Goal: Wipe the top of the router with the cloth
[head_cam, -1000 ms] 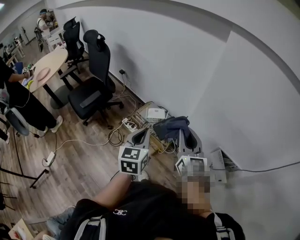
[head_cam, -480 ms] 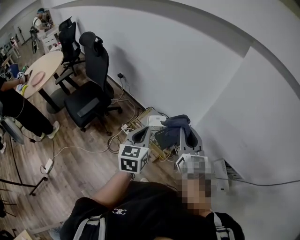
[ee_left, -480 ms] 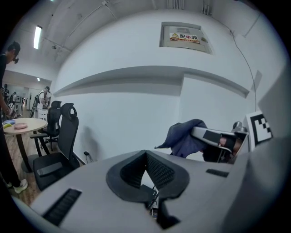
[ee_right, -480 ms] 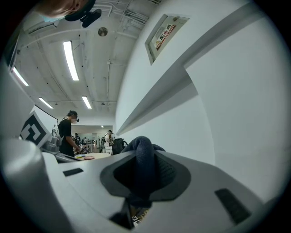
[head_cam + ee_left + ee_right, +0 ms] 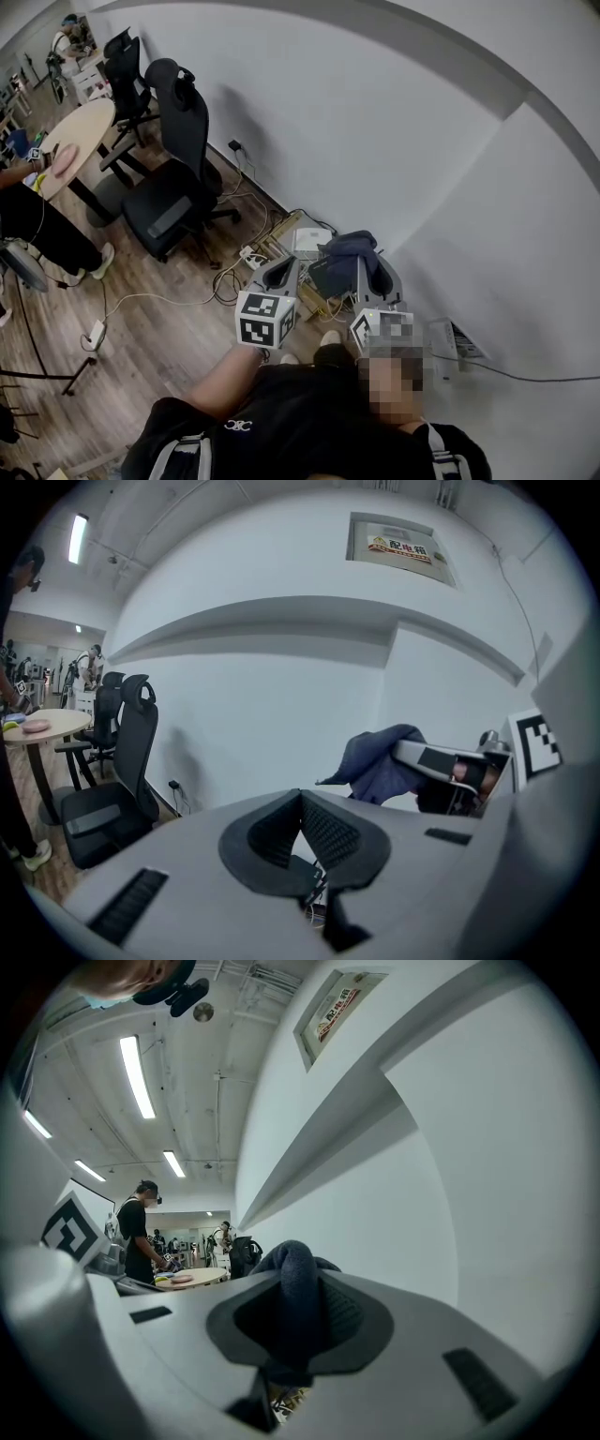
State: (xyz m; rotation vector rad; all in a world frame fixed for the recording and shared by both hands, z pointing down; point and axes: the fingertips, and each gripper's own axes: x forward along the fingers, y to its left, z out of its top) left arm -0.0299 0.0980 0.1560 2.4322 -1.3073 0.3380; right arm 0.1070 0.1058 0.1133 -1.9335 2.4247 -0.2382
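Dark-blue cloth [image 5: 292, 1283] clamped in right tool [image 5: 372, 265]. In the right gripper view it stands as one upright fold between the pads, long axis vertical. Its top bulges above the tips; its lower end is lost in shadow below them. Head view: cloth bunched, spilling off the tool tips to the left and away from the person, toward the wall [image 5: 394, 141]. Left gripper view agrees: loose end points left, off the tip of the right tool.

Left tool [image 5: 301, 797]: pads together at the tips, nothing between them. Held beside the right tool, apart from the cloth.

Router [image 5: 308, 241]: small white flat box lying on a wire rack [image 5: 281, 230] on the floor [image 5: 159, 337], against the wall, beyond both tools. In head view the cloth overlaps its near right corner; whether cloth touches it, cannot tell. Too small to make out its long side or which way it faces. Dark flat object [image 5: 328, 277] between the tools, partly hidden, not identifiable.

Cables [image 5: 225, 274] and a power strip [image 5: 251, 254] on the wood floor left of the rack; black office chair [image 5: 173, 173] further left
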